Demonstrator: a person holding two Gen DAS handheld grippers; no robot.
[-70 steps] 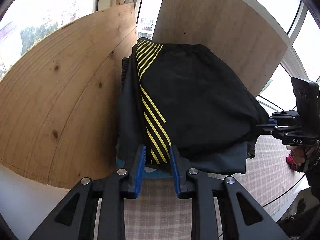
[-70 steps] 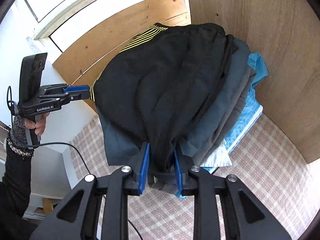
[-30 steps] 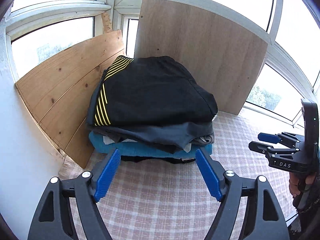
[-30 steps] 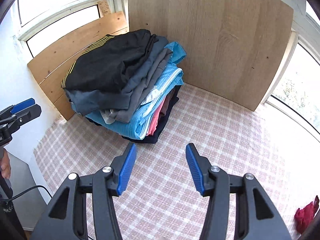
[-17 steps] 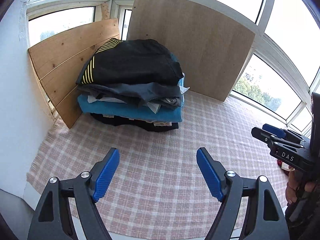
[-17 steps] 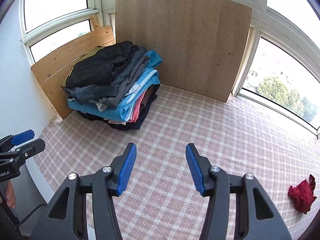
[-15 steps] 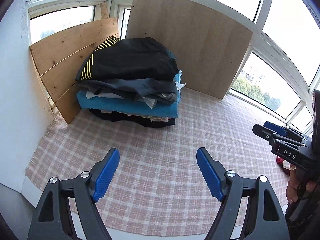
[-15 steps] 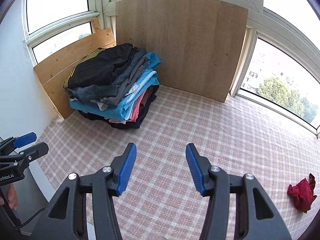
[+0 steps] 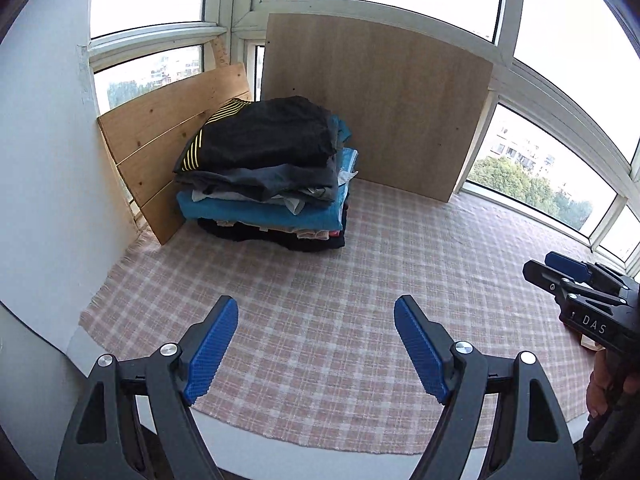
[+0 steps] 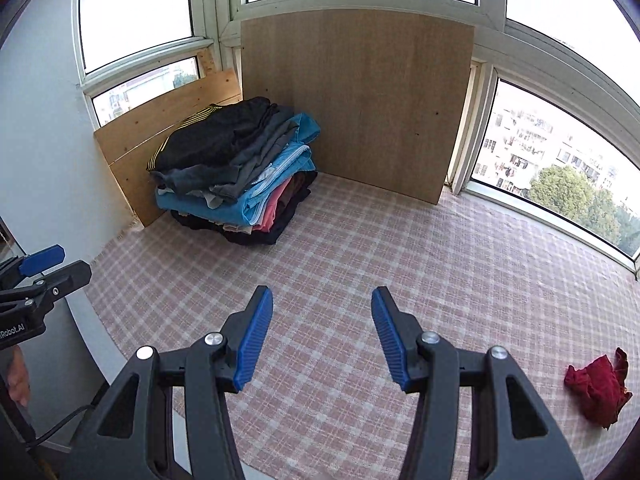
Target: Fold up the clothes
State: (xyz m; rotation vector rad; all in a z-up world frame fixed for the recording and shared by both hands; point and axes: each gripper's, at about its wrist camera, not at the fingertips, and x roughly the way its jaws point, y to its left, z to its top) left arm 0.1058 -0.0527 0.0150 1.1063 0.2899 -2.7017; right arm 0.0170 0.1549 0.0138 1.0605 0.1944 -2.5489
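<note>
1. Stack of folded clothes (image 9: 266, 184) sits at the far left corner of the checked cloth (image 9: 328, 320), backed by two wooden boards; exact garment count is unclear since the lower layers are squashed together, roughly six or seven.
2. Top piece is a black garment with yellow stripes (image 9: 260, 136); under it come grey, white, blue, pink and dark layers, with only their edges showing.
3. One red garment (image 10: 598, 388) lies crumpled near the right edge of the cloth, well apart from the stack; it is seen only in the right wrist view.
4. Left gripper (image 9: 316, 344) is empty with blue pads spread wide, over the near edge of the cloth.
5. Right gripper (image 10: 322, 336) is empty too, pads apart, over the near middle of the cloth.
6. Each gripper shows only partly in the other's view, cut off at the frame edge; the hands are mostly hidden.
7. Two boards: a pine board (image 9: 168, 136) on the left, a plywood board (image 9: 384, 112) at the back.
</note>
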